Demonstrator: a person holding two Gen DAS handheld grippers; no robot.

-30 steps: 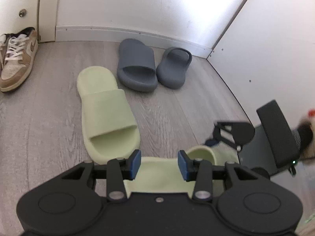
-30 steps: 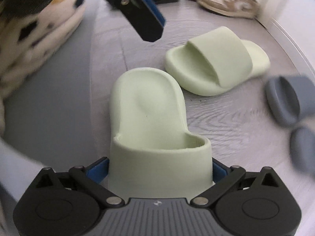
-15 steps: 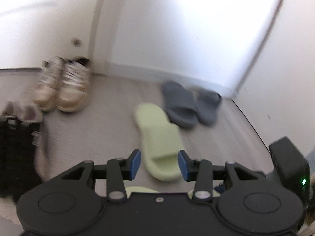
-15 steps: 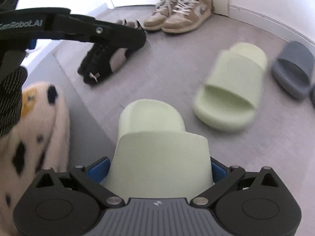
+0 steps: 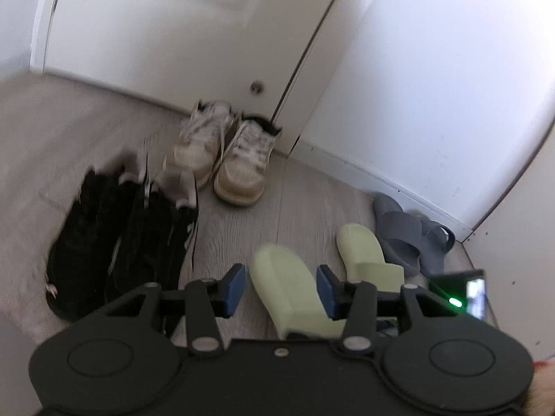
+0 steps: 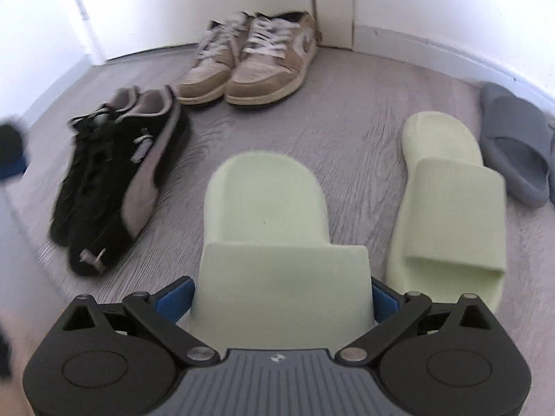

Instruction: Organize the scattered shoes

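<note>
My right gripper (image 6: 282,298) is shut on a pale green slide (image 6: 267,208), with its blue pads pressing both sides of the strap. The slide's heel points away from me, and I cannot tell whether its sole touches the floor. Its partner, the second green slide (image 6: 451,201), lies on the floor just to the right, parallel and facing the same way. In the left wrist view my left gripper (image 5: 281,291) is open and holds nothing. The held slide (image 5: 288,287) shows beyond its fingers, with the second slide (image 5: 371,260) to the right.
A pair of grey slides (image 6: 513,145) lies at the far right by the wall. Tan sneakers (image 6: 249,59) stand side by side at the door corner. Black sneakers (image 6: 114,180) lie to the left. A white door (image 5: 173,34) and baseboard (image 5: 381,176) close the back.
My right gripper has carried the green slide and turned it so it now lines up beside the second green slide. Both views have swung left, bringing the tan and black sneakers into sight.
</note>
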